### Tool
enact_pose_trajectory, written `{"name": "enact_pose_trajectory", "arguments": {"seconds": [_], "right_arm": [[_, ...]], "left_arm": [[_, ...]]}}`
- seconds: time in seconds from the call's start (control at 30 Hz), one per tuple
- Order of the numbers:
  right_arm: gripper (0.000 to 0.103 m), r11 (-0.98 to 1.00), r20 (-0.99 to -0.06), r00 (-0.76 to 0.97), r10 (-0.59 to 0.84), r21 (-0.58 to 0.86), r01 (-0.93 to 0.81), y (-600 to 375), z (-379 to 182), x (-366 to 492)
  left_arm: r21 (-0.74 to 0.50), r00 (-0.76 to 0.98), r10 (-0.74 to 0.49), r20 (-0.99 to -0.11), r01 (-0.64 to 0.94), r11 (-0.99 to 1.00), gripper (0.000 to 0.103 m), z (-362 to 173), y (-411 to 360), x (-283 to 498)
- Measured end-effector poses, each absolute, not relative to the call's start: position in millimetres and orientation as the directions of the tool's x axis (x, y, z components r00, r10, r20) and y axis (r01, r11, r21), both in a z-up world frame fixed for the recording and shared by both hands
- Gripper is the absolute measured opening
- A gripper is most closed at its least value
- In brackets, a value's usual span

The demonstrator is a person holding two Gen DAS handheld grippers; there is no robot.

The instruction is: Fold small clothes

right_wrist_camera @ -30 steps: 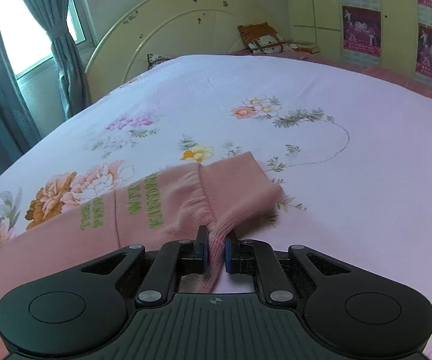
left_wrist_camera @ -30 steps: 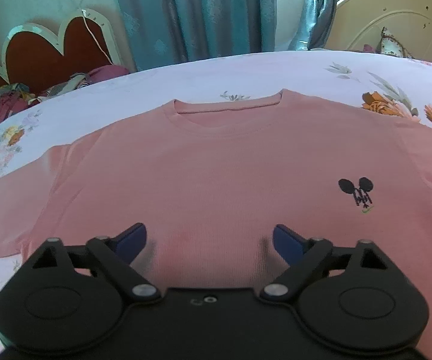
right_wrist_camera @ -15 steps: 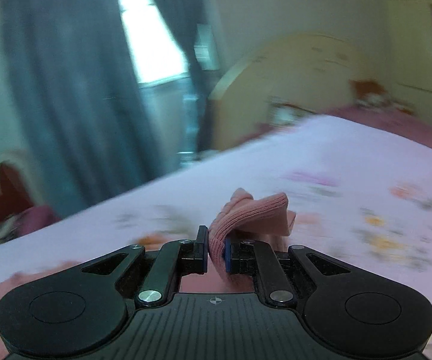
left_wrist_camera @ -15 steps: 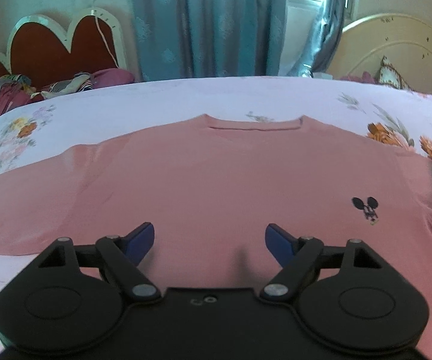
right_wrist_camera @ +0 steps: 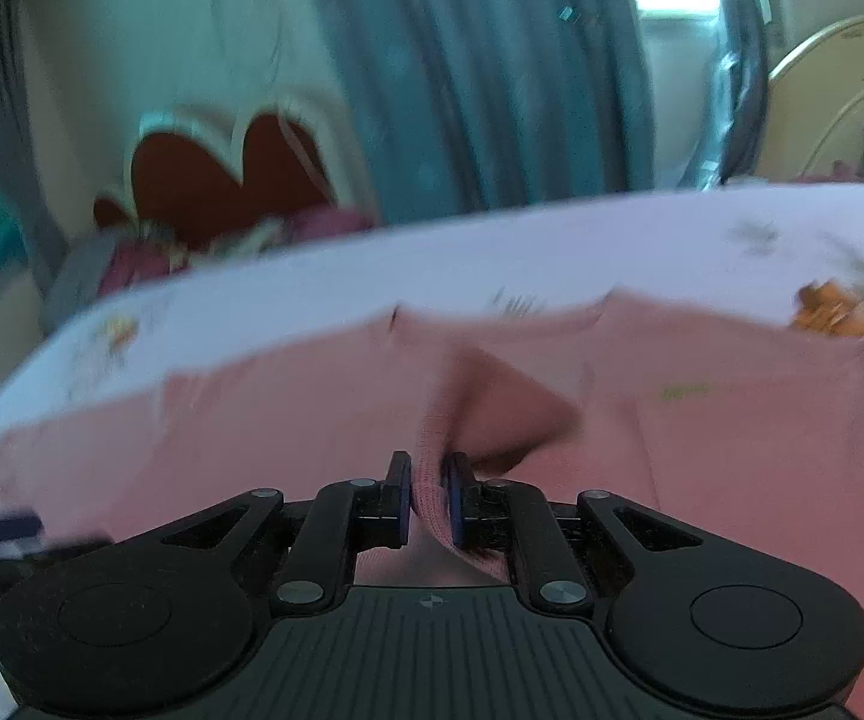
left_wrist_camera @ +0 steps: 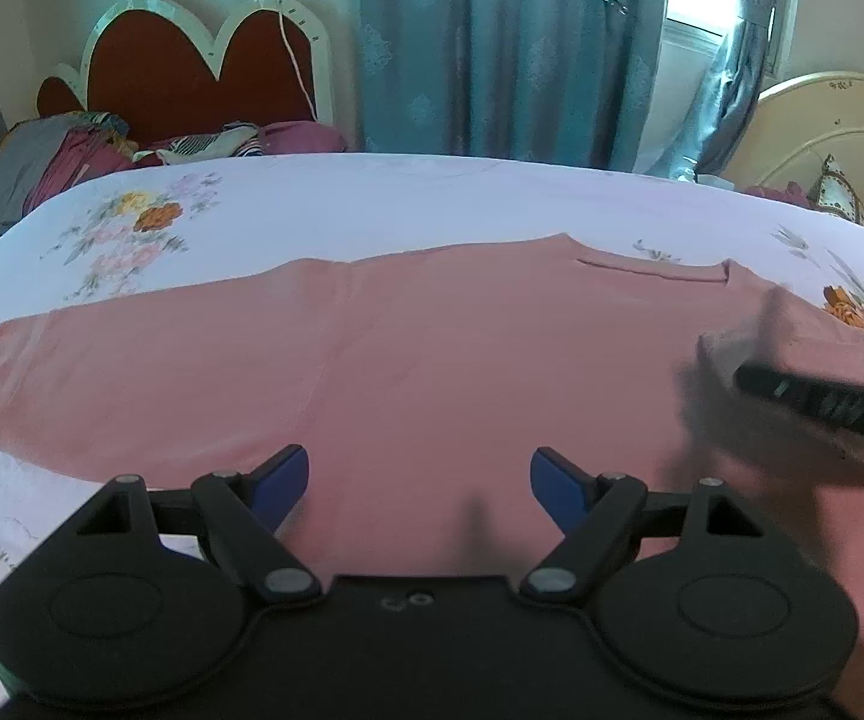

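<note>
Right wrist view shows the right hand-held gripper (right_wrist_camera: 427, 498) clamped on the cuff of the pink knit long-sleeved top (right_wrist_camera: 732, 450), which lies spread on the floral-sheeted bed (left_wrist_camera: 372, 204), in what looks like the sleeve fold, calling next for laying it flat, while the left hand-held gripper (left_wrist_camera: 419, 480) hovers, jaws apart.

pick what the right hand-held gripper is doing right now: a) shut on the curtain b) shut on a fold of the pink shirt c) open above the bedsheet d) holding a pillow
b: in the right wrist view the right hand-held gripper has its jaws closed on a ribbed fold of the pink shirt, while the left hand-held gripper hangs open over the shirt.
</note>
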State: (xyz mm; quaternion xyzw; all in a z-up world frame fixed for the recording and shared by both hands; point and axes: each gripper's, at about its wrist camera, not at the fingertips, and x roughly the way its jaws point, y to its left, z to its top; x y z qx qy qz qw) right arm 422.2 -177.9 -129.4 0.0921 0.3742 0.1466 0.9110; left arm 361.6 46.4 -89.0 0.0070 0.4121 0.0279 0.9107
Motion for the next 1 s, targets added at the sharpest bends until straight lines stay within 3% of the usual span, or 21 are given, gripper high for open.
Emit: {"name": "enact_pose_trajectory", "arguments": {"seconds": [0.03,0.07,0.13,0.33,0.47,0.57,0.63,0.7,0.77,0.8,0.83,0.93,1.0], "right_arm": [[0.035,0.938,-0.660,0.667,0.344,0.279,-0.208,-176.4,-130.9,422.8],[0.066,0.931,-0.650,0.669,0.361,0.294,-0.217,-177.2,-129.6,421.5],[0.086,0.931,-0.603,0.714,0.356,0.293,-0.217,-185.9,-122.2,413.5],[0.086,0.970,-0.594,0.772,0.227,0.206,-0.127,-243.6,-111.6,381.8],[0.086,0.994,-0.618,0.781,0.083,0.110,-0.019,-292.9,-119.6,357.1],[0.086,0.994,-0.643,0.766,-0.009,0.077,0.077,-330.7,-133.6,334.9],[0.086,0.989,-0.658,0.752,-0.050,0.072,0.129,-349.2,-138.9,323.2],[0.085,0.983,-0.671,0.738,-0.075,0.075,0.168,-367.5,-142.9,311.6],[0.085,0.979,-0.678,0.730,-0.084,0.079,0.186,-375.0,-147.7,306.9],[0.085,0.979,-0.683,0.726,-0.086,0.079,0.190,-377.3,-149.7,306.0],[0.085,0.978,-0.685,0.723,-0.085,0.082,0.192,-377.8,-153.0,305.5],[0.055,0.975,-0.702,0.709,-0.073,0.099,0.198,-381.9,-159.1,310.4],[0.055,0.972,-0.707,0.703,-0.083,0.100,0.215,-381.6,-163.7,317.6]], "left_arm": [[0.030,0.658,0.049,-0.751,-0.040,0.999,0.081,-89.4,47.4,361.6],[0.021,0.655,0.037,-0.754,-0.032,0.999,0.081,-89.9,46.7,362.4],[-0.017,0.646,-0.010,-0.763,-0.004,1.000,0.082,-92.0,41.9,364.8],[-0.166,0.596,-0.199,-0.778,0.111,0.980,0.087,-107.3,2.7,381.7],[-0.238,0.569,-0.264,-0.779,0.120,0.964,0.081,-126.1,-18.2,403.3],[-0.294,0.552,-0.307,-0.775,0.116,0.949,0.065,-138.8,-24.9,416.6],[-0.330,0.533,-0.337,-0.776,0.113,0.937,0.046,-148.8,-31.7,422.2],[-0.335,0.526,-0.337,-0.781,0.102,0.937,0.045,-157.1,-38.0,424.8],[-0.330,0.545,-0.333,-0.770,0.107,0.938,0.038,-158.2,-41.3,423.6],[-0.344,0.550,-0.349,-0.758,0.118,0.932,0.018,-157.7,-41.8,422.9],[-0.368,0.549,-0.373,-0.748,0.125,0.921,0.015,-158.5,-41.0,424.2],[-0.369,0.576,-0.377,-0.726,0.136,0.919,0.015,-148.1,-42.5,423.0],[-0.391,0.598,-0.395,-0.697,0.144,0.909,0.014,-133.2,-40.4,422.5]]}}
